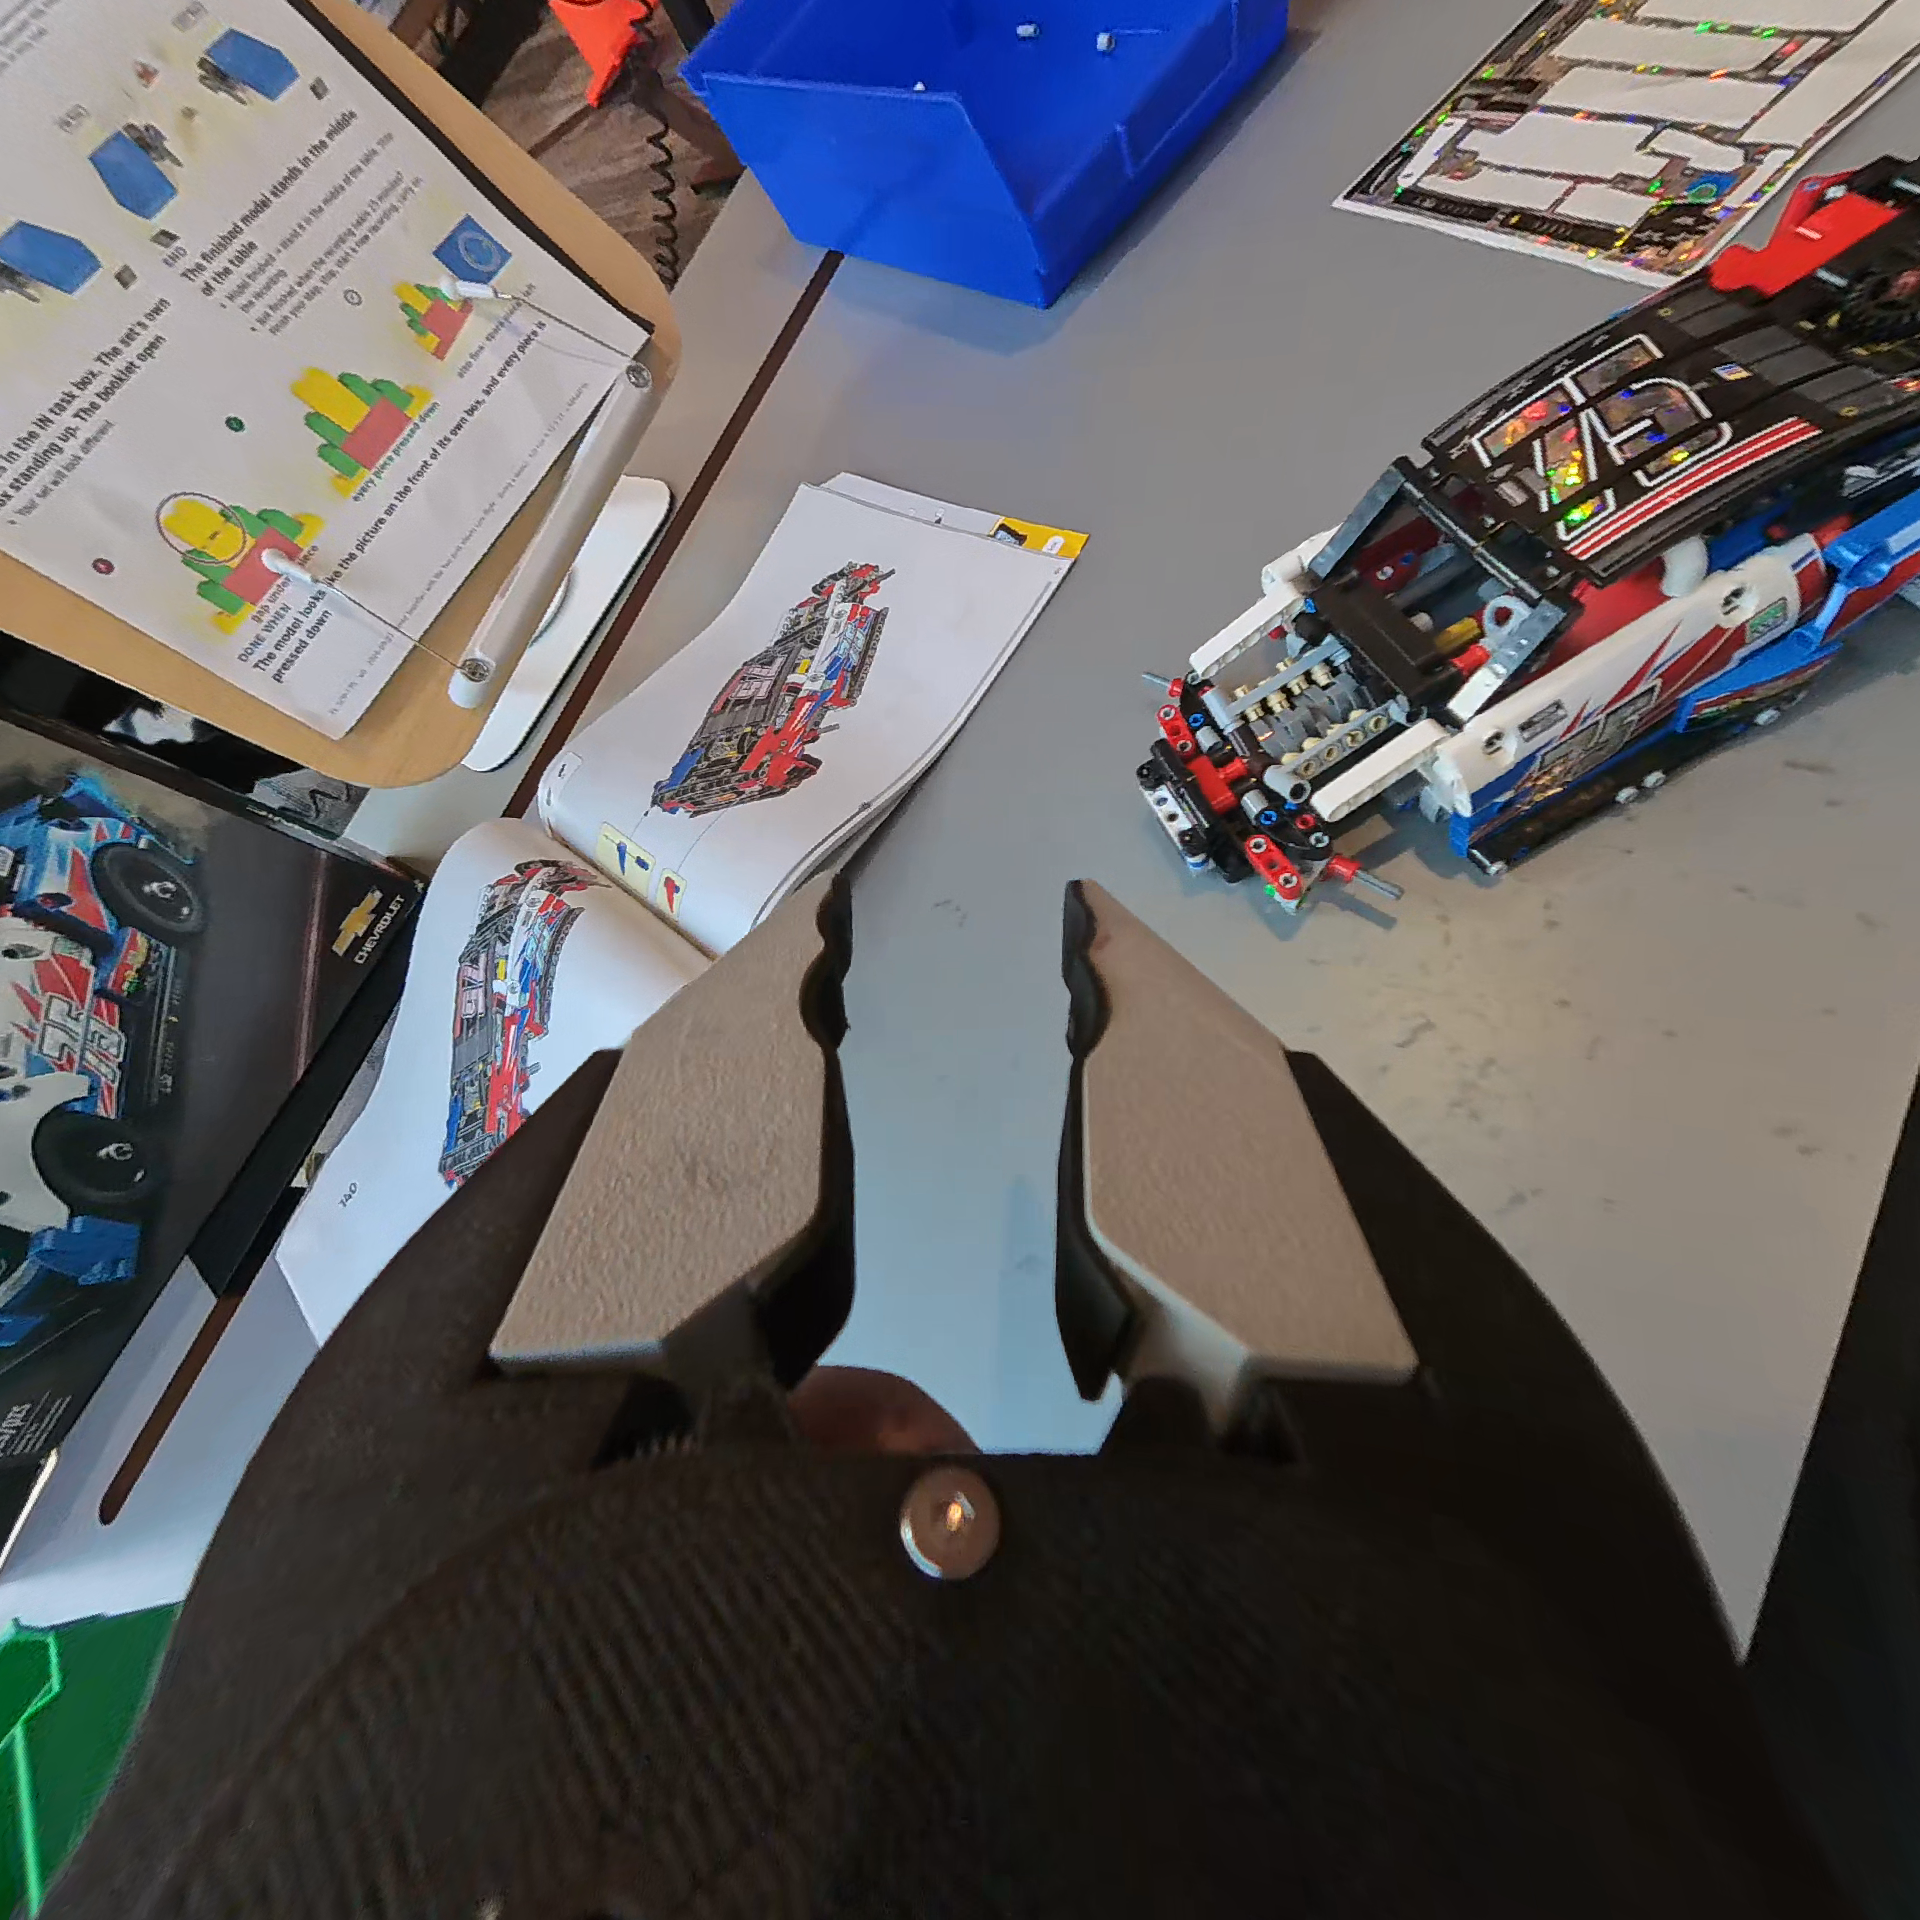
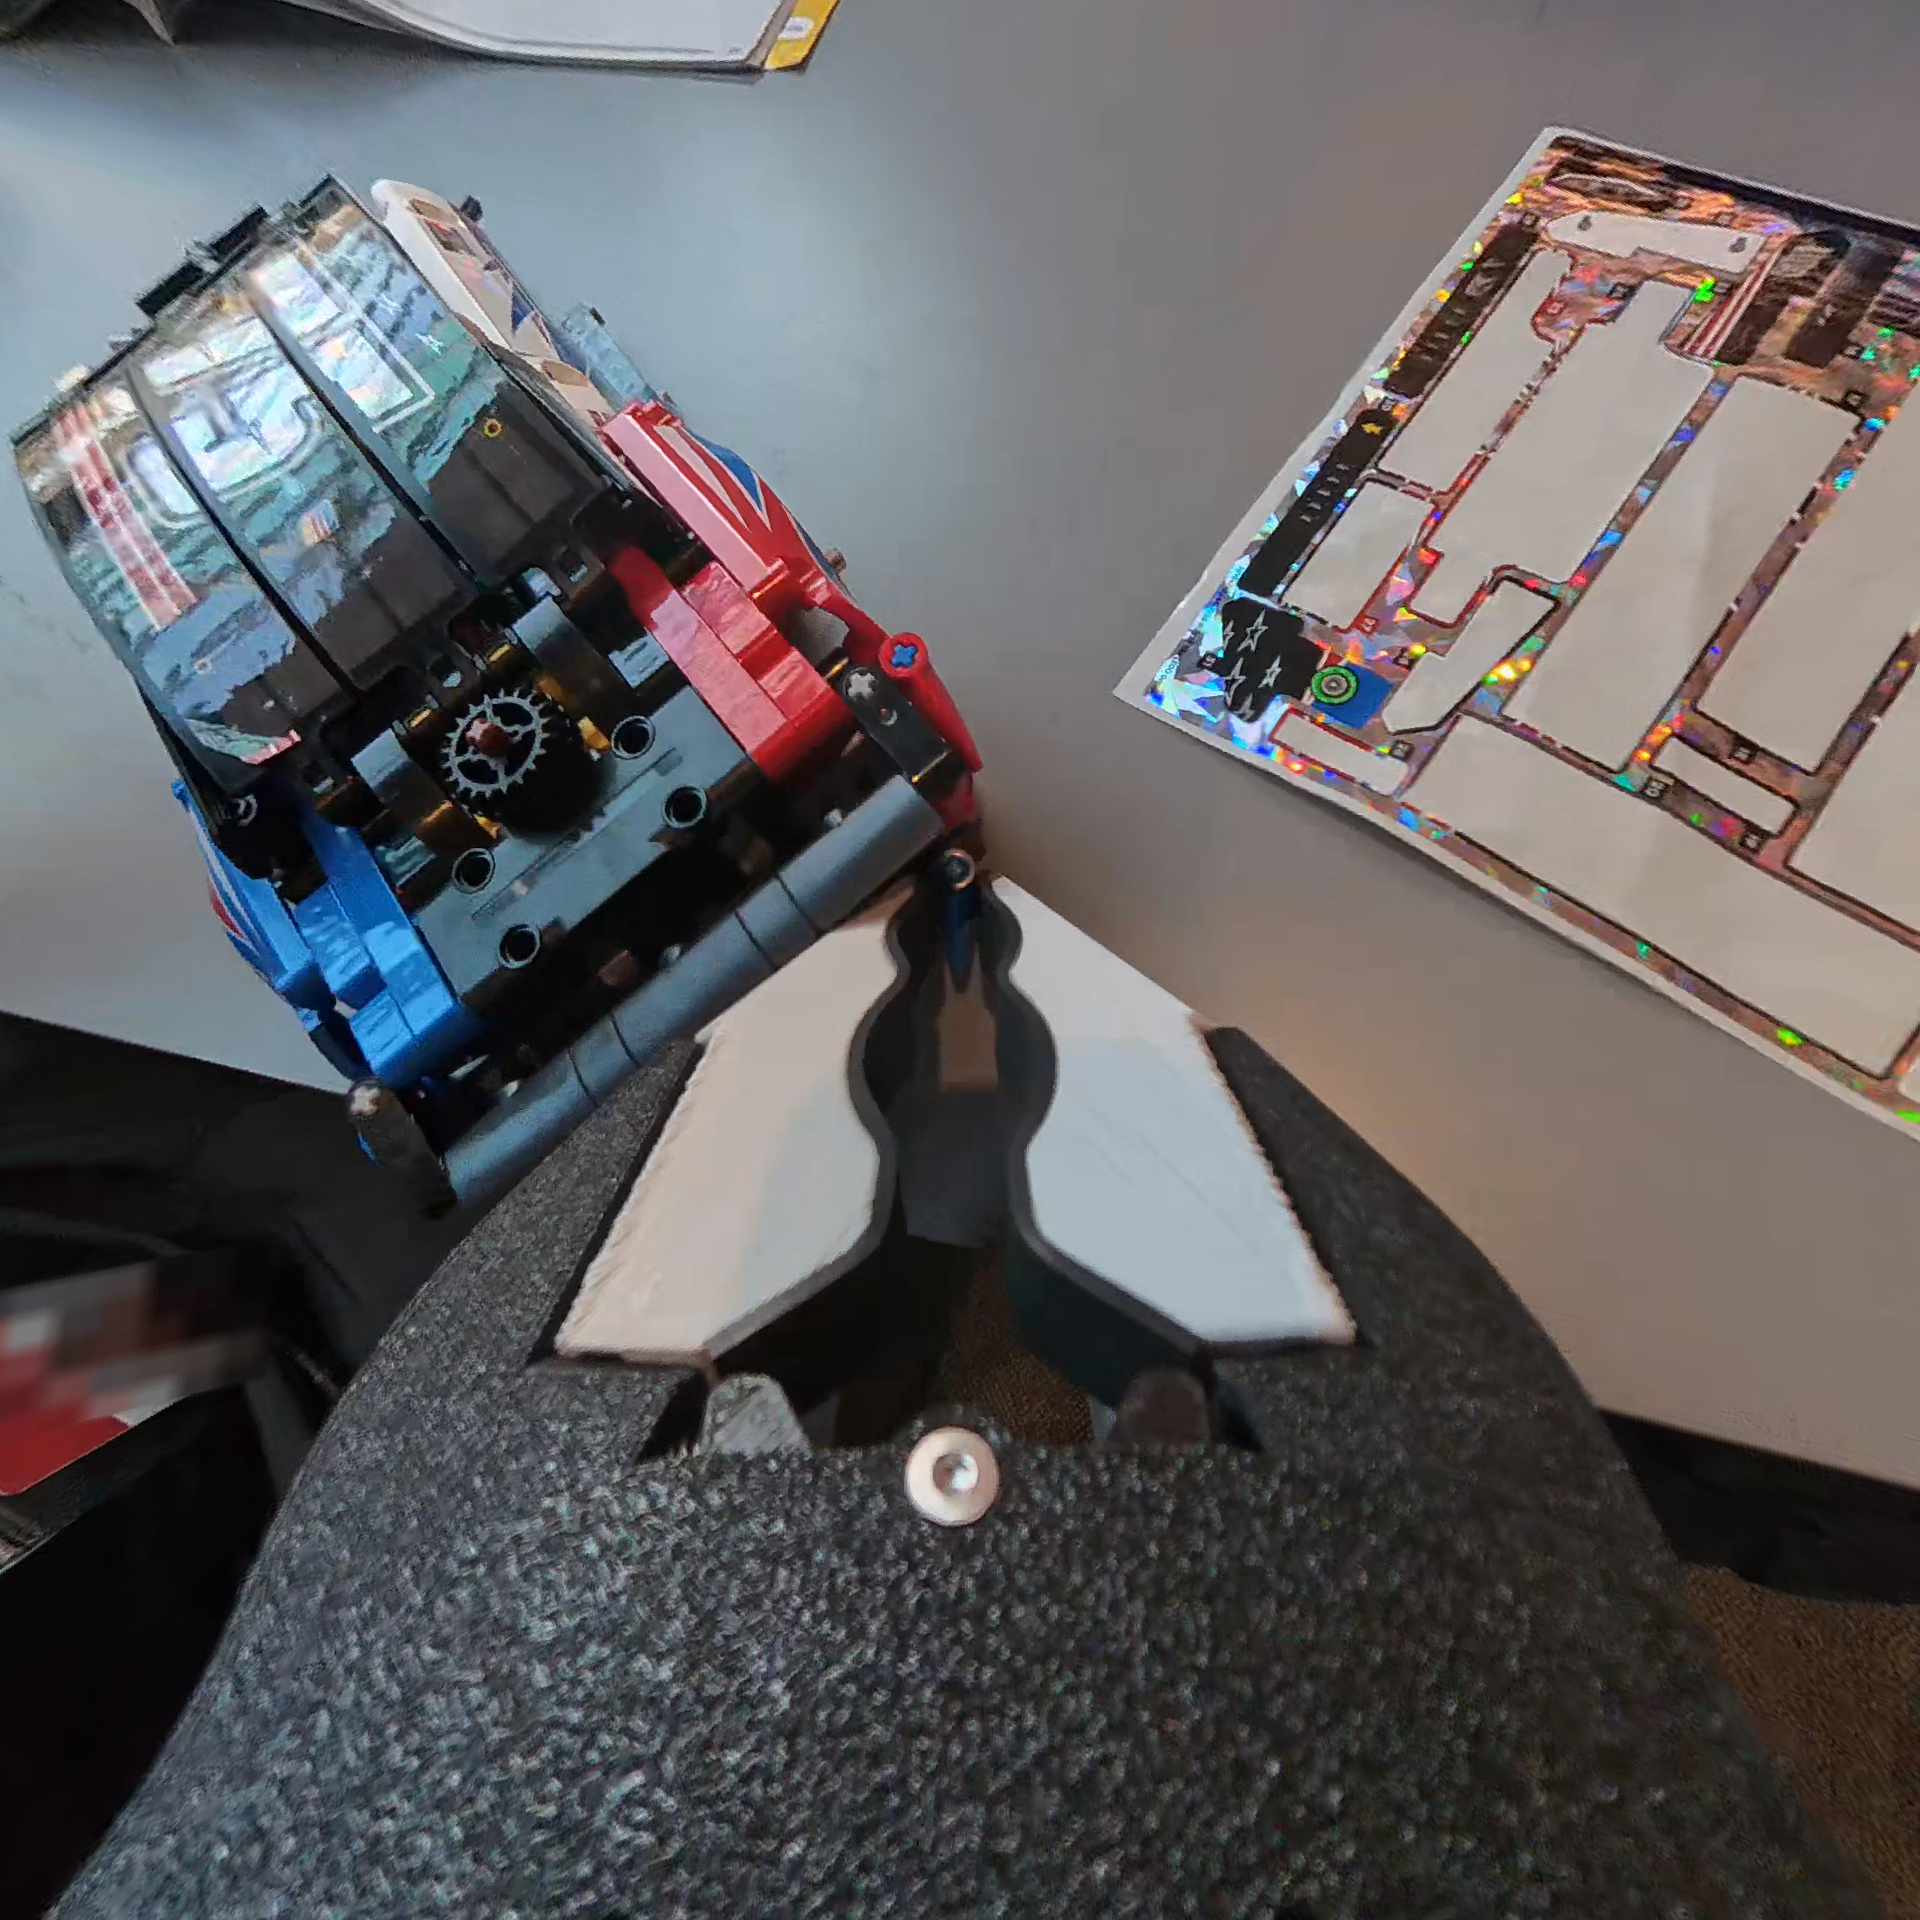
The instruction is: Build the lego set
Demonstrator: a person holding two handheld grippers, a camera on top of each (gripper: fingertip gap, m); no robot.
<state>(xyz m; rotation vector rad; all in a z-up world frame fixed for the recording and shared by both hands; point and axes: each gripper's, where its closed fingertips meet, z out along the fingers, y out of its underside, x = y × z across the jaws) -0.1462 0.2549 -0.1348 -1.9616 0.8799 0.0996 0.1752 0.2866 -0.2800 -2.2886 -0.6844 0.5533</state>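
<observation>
The partly built lego car [image 1: 1558, 623] stands on the grey table [image 1: 1351, 1143], with a black holographic roof and red, white and blue sides. In the right wrist view its rear [image 2: 468, 675] is close ahead, with a black gear [image 2: 504, 750] and a grey bar [image 2: 727, 966] across the back. My right gripper [image 2: 954, 920] is shut on a small dark blue pin [image 2: 958, 914], right against the right end of that bar. Whether the pin is seated in the car I cannot tell. My left gripper [image 1: 956, 935] is open and empty above bare table, left of the car's front.
An open instruction booklet [image 1: 810, 707] lies left of my left gripper. The set's box [image 1: 125, 1039] and a tilted board with an instruction sheet [image 1: 312, 364] are further left. A blue bin [image 1: 987, 125] is at the back. A holographic sticker sheet [image 2: 1610, 623] lies right of the car. Some 35 cm of space lies between my two pairs of fingers. The black gear [image 2: 504, 750] is closer to my right gripper, around 7 cm from its tips; the left tips are 30 cm off. It is some 15 cm from my left tips to the partly built lego car [image 1: 1558, 623].
</observation>
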